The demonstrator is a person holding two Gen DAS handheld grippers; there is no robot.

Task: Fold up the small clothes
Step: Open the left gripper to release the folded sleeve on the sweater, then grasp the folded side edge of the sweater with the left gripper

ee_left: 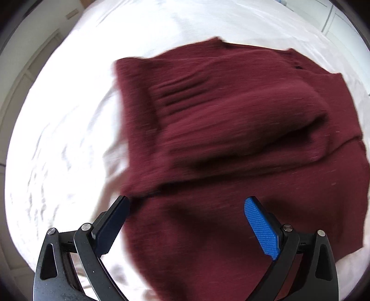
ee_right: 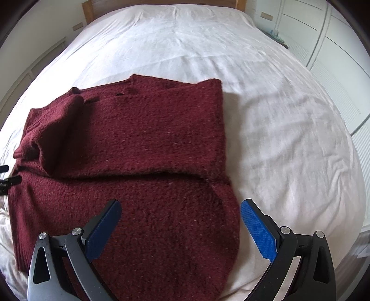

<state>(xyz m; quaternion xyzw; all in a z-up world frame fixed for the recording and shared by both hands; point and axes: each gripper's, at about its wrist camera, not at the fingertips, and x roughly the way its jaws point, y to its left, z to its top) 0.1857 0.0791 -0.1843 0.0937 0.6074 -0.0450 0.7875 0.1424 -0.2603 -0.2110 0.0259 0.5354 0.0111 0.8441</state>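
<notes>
Spread across the white bed (ee_right: pixel 266 115) lies a dark red knitted sweater (ee_right: pixel 138 139), partly folded: its upper part shows a sleeve laid over the body on the left side in the right wrist view, and a horizontal crease line runs across the garment roughly at its middle. The right edge of the upper part is straight, folded inward. The lower part reaches down toward the camera and narrows to a rounded end between and below the fingers.

The right claw (ee_right: pixel 180 206) hangs above the lower part of the sweater with its jaws released and wide apart; nothing is pinched between the blue pads (ee_right: pixel 259 233). One finger stands over the knit, the other over the bare sheet just beside the sweater's right edge. Whether the fingertips touch the fabric cannot be told.

In the left wrist view the picture is blurred by motion. The left claw (ee_left: pixel 186 201) is likewise released, its jaws spread wide with no cloth gripped; they stand over the sweater (ee_left: pixel 231 139) near its left edge, one finger above the sheet (ee_left: pixel 57 162) and the other above the knit. From here the folded sleeve shows as a thick ridge running across the garment.

At the far left edge of the right wrist view, black tips of the left claw's fingers (ee_right: pixel 10 180) show just beside the sweater's left border. A wooden headboard (ee_right: pixel 90 9) stands at the far end of the bed, and white cupboard doors (ee_right: pixel 335 58) line the right side of the room.
</notes>
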